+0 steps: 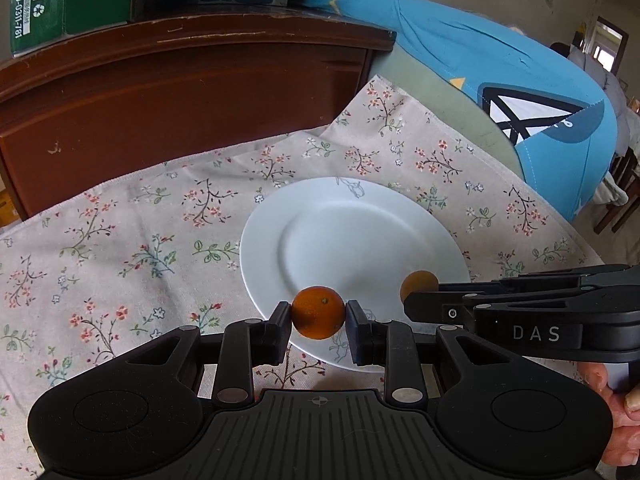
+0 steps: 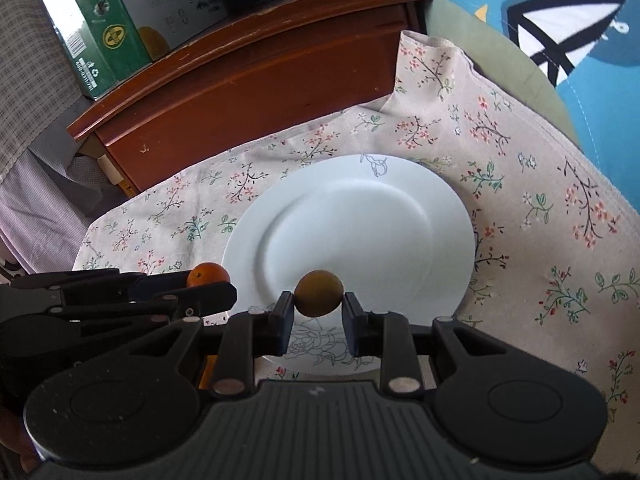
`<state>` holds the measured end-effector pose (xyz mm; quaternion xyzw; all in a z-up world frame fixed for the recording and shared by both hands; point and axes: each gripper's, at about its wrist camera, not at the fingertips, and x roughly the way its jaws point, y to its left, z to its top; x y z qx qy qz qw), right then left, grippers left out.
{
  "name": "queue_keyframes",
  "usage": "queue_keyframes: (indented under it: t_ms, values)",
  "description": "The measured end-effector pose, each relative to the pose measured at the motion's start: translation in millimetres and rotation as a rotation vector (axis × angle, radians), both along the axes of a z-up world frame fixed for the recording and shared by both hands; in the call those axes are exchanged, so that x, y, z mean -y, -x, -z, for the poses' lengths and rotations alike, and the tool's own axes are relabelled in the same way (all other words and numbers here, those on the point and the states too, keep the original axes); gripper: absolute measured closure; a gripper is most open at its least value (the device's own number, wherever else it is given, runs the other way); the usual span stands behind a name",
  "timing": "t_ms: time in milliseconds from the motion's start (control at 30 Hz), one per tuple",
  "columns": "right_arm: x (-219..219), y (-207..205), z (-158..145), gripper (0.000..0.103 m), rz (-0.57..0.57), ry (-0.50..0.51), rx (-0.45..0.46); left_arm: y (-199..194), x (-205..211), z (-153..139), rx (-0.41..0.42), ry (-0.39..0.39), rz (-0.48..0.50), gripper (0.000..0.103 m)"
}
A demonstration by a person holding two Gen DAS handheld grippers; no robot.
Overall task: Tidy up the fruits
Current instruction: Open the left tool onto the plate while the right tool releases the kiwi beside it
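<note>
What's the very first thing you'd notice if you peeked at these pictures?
Two little round fruits pinched in black claws: the left gripper holds a bright orange one, and the right gripper holds a duller, brownish one. Both hang over the near edge of a big white plate with nothing on it. The plate sits on a flowery tablecloth, in front of a dark red wooden cabinet.

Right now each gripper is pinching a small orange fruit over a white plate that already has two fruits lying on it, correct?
Not quite. The white plate is bare, as the right wrist view shows. The rest holds: the left gripper pinches one small orange fruit and the right gripper another, both over the plate's near rim.
</note>
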<state>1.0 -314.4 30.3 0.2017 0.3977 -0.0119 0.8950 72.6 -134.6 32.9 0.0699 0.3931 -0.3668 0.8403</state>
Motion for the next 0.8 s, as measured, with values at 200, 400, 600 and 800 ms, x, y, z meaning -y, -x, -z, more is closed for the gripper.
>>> queue_keyframes:
  t_ms: [200,400,600,800]
  values:
    - [4,-9,7,0.077,0.016,-0.01,-0.005,-7,9,11,-0.017,0.003,0.012,0.077]
    - [12,-16,9,0.074,0.05,-0.029,-0.011,-12,14,16,-0.015,0.002,-0.001,0.073]
    - [33,-17,4,0.071,0.157,-0.024,0.007,-15,6,13,0.022,-0.022,-0.06,0.056]
    - [53,-18,6,0.064,0.312,0.084,-0.019,-21,0,21,0.018,-0.077,-0.109,0.055]
